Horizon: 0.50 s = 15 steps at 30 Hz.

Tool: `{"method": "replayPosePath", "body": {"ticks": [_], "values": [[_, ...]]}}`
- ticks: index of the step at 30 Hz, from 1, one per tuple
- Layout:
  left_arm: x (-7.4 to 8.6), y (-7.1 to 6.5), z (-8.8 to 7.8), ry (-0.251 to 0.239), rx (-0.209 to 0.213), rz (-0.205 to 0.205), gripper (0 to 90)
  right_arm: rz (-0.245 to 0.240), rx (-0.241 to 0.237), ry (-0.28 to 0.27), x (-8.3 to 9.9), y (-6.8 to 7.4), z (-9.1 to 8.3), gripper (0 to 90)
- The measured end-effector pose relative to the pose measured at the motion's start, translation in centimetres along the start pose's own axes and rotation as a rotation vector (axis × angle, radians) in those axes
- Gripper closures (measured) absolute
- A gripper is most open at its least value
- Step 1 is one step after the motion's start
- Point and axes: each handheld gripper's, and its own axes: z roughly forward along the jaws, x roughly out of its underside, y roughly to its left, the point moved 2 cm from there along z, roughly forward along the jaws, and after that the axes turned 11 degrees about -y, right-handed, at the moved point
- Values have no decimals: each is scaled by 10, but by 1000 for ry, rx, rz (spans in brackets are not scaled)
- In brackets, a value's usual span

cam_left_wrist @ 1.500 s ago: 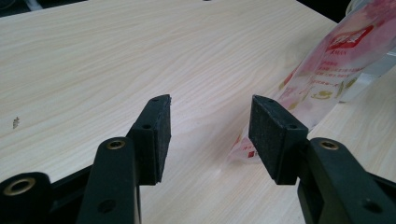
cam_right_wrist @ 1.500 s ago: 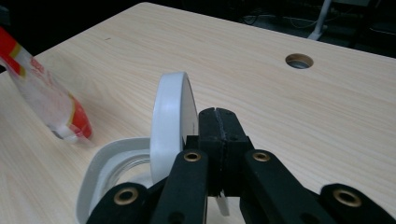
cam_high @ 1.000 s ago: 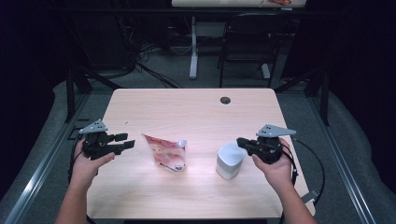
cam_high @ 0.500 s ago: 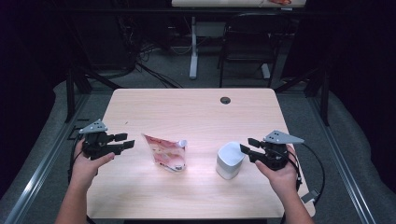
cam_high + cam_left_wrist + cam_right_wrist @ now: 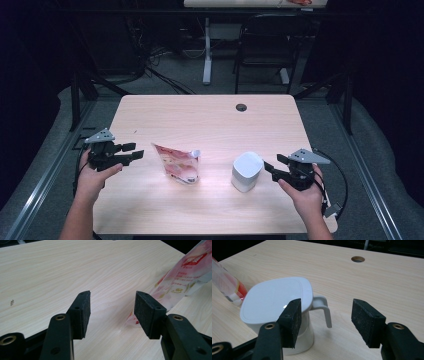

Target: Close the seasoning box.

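Observation:
A white lidded jug stands right of the table's middle, its handle turned toward my right gripper. My right gripper is just right of the jug; its jaws have just been opening and stand wide, with nothing between the pads and the handle a little ahead of the gap. A red and clear spouted pouch lies left of the jug. My left gripper is held open near the table's left edge, pointing at the pouch, a short way off and empty.
The light wood table has a round cable hole at the far middle. Beyond its far edge stand a chair and a desk leg. A metal rail runs along the floor at left.
My right gripper has drawn back to the right from the jug, sunk a little, and opened its jaws. The jug, pouch and left gripper stay where they were.

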Motion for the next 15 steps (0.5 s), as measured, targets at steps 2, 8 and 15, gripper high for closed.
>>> {"method": "replayPosePath", "body": {"ticks": [2,8,15], "values": [[0,0,0,5,0,3,468,9,6,7,6,-2,-1,412],[1,1,1,9,-1,3,464,7,41,35,23,-5,-2,407],[2,1,2,16,-2,1,465,-5,86,48,39,-7,-1,404]]}}
